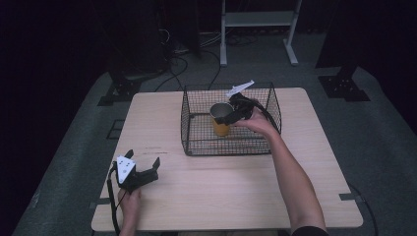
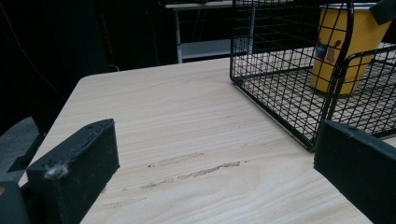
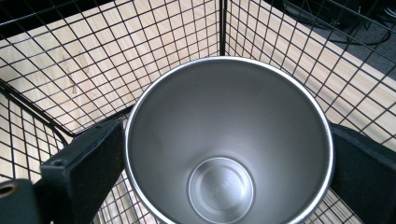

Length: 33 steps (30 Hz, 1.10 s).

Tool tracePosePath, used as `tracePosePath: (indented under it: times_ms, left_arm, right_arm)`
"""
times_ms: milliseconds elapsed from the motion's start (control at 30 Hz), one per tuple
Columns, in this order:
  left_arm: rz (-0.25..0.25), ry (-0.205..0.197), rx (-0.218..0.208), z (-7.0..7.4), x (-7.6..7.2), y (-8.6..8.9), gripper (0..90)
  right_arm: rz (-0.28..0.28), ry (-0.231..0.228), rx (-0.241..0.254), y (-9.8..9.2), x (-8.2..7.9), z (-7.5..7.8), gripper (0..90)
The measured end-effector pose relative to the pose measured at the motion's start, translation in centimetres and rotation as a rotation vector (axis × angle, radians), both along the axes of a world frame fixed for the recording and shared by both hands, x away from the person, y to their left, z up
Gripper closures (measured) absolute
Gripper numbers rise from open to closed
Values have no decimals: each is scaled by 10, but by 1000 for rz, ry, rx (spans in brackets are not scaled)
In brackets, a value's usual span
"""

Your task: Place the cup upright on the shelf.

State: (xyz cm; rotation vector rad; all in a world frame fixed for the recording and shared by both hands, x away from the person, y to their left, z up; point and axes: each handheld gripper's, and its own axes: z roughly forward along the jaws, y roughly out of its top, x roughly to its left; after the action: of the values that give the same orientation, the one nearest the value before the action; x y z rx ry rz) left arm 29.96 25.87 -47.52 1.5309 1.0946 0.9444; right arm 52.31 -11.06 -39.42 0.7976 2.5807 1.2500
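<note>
Pale wood bench, black wire mesh basket at its far middle. Inside, upright yellow steel cup, silver rim, bare metal interior, nothing in it. Right tool reaches over basket's right side, jaws either side of cup's rim, gripping it. Left tool near-left on bench, jaws spread, holding nothing.

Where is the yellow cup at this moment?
In the high view the yellow cup stands upright inside the black wire basket on the table's far side, between the jaws of the right tool.
</note>
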Motion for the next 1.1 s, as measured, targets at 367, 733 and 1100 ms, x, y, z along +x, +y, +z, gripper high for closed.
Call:
tracePosePath:
  times_ms: [367, 733, 1100]
  left_arm:
    - [2, 0, 1, 0, 0, -1, 0]
    - [5, 2, 6, 0, 0, -1, 0]
    - [3, 1, 14, 0, 0, -2, 0]
  right_arm:
    - [-11, -15, 57, -9, -4, 13, 24]
    - [-30, -43, 109, -17, -8, 30, 24]
    - [-44, -49, 137, -26, -22, 43, 24]
